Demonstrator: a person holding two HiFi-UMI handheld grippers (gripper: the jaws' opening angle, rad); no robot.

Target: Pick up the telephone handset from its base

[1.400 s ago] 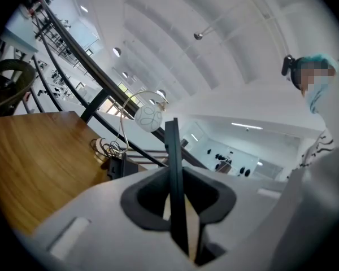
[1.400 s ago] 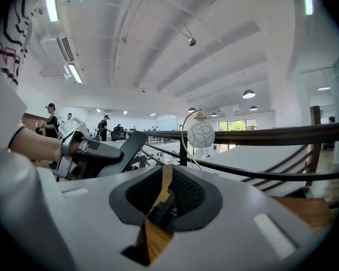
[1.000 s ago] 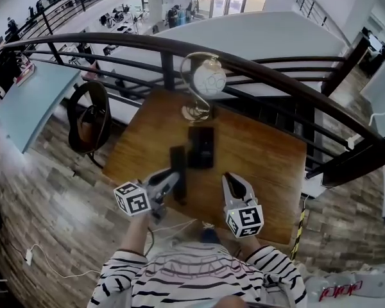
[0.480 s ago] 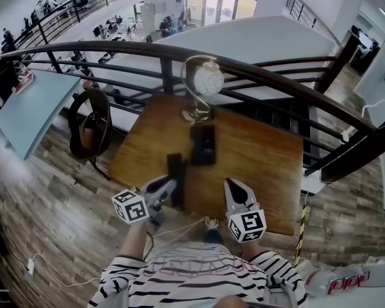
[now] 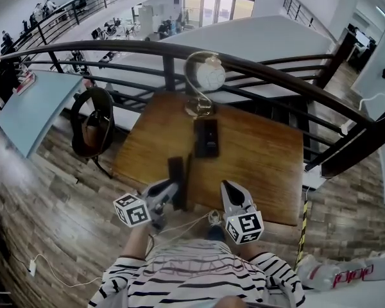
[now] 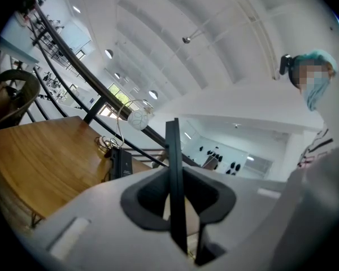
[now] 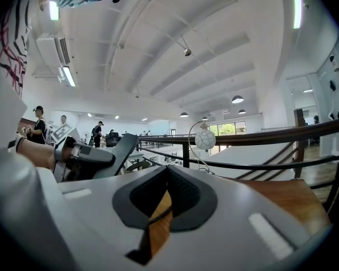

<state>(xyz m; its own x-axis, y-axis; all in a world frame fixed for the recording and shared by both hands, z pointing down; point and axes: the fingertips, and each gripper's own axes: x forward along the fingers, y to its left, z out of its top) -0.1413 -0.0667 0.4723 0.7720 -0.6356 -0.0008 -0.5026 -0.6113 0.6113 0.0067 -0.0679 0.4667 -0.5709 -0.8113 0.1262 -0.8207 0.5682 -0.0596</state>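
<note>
scene: wooden rectangular table [image 5: 263, 153] set against a dark curved metal railing [image 5: 276, 76], wood-plank floor around it
task thing: black slim telephone handset [image 5: 177, 175], off its base and well apart from it, over the near-left part of the table, close to the near edge; long axis runs near-to-far
handset height: cannot tell from the head view if it clears the tabletop
left gripper [image 5: 172, 190]: jaws pinch the handset at its near end; the left gripper view shows the handset edge-on [image 6: 174, 191], a thin dark blade between the pads, both pads pressing its flat sides
right gripper [image 5: 230, 188]: jaws pressed together with nothing between them; the right gripper view [image 7: 166, 171] shows only the wood of the table through the slit; sits at the near edge, right of the handset, not touching it
base: black rectangular telephone base [image 5: 206, 138], flat on the table middle, toward the far edge, cradle bare
lamp: brass-stemmed desk lamp with a white globe shade [image 5: 210, 77], at the far edge, just behind the base
cable: thin white cable [image 5: 186, 223], loose at the near edge between the two grippers
off table: black round-framed chair [image 5: 93, 120] on the floor beyond the left edge
person: striped shirt [image 5: 199, 274] at the bottom of the head view
</note>
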